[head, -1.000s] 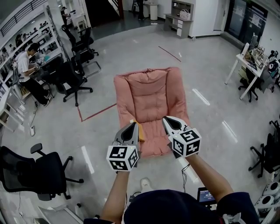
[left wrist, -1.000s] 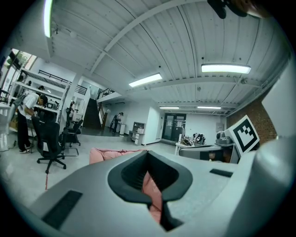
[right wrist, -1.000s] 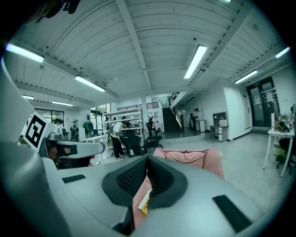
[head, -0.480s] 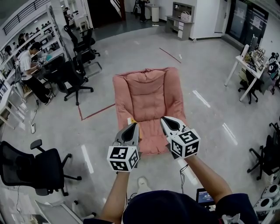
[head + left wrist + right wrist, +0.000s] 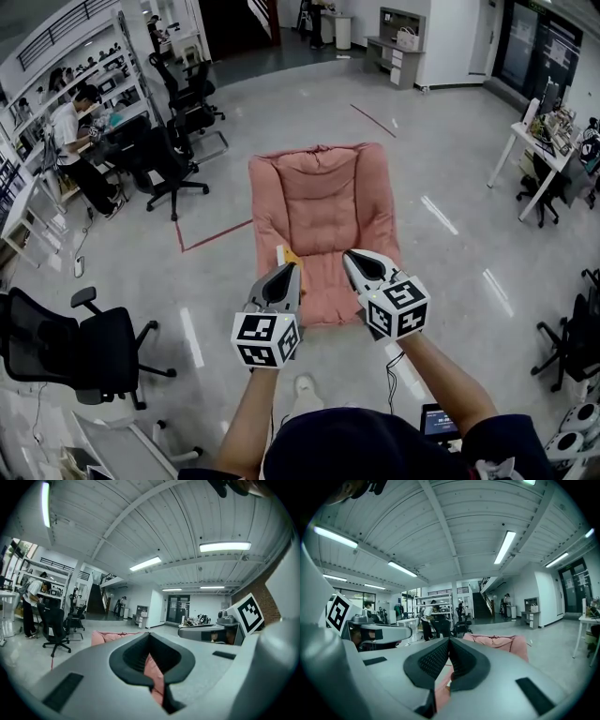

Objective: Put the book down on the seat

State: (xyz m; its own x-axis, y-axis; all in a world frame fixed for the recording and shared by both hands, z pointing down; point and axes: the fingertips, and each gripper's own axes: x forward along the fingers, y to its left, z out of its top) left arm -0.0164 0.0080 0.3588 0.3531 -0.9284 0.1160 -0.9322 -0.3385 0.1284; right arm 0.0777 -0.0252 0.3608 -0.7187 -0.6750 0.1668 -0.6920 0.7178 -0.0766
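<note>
Jaws of the left gripper (image 5: 150, 635) clenched, tips meeting with nothing held. Only a narrow slit stays below the tips, and pink upholstery shows through it. Jaws of the right gripper (image 5: 449, 640) likewise clenched and empty, with the same pink showing in the slit beneath.

In the head view the two grippers are side by side and near level, left (image 5: 289, 269) and right (image 5: 349, 255), apart from each other. Both tips reach over the front edge of the seat (image 5: 323, 292). Each gripper carries its marker cube at the rear, left cube (image 5: 265, 339) and right cube (image 5: 400, 309). A bare forearm (image 5: 251, 412) leads back from the left one.

The book (image 5: 287, 255), yellow-orange with a white part, shows just beyond the left gripper's tip. It is at the left front of the seat and appears to lie on the cushion, though contact with the tip cannot be settled from this view. Neither gripper view shows the book.

The seat belongs to a pink padded lounge chair (image 5: 319, 192), set low on the polished grey floor (image 5: 450, 178) with its backrest away from the person.

A red tape line (image 5: 211, 236) on the floor runs up to the chair's left side. Black office chairs stand to the left, one near (image 5: 89, 349) and others farther back (image 5: 178, 155). Beside these a seated person (image 5: 75, 127) faces shelving. A white table (image 5: 534, 141) stands at the far right.
</note>
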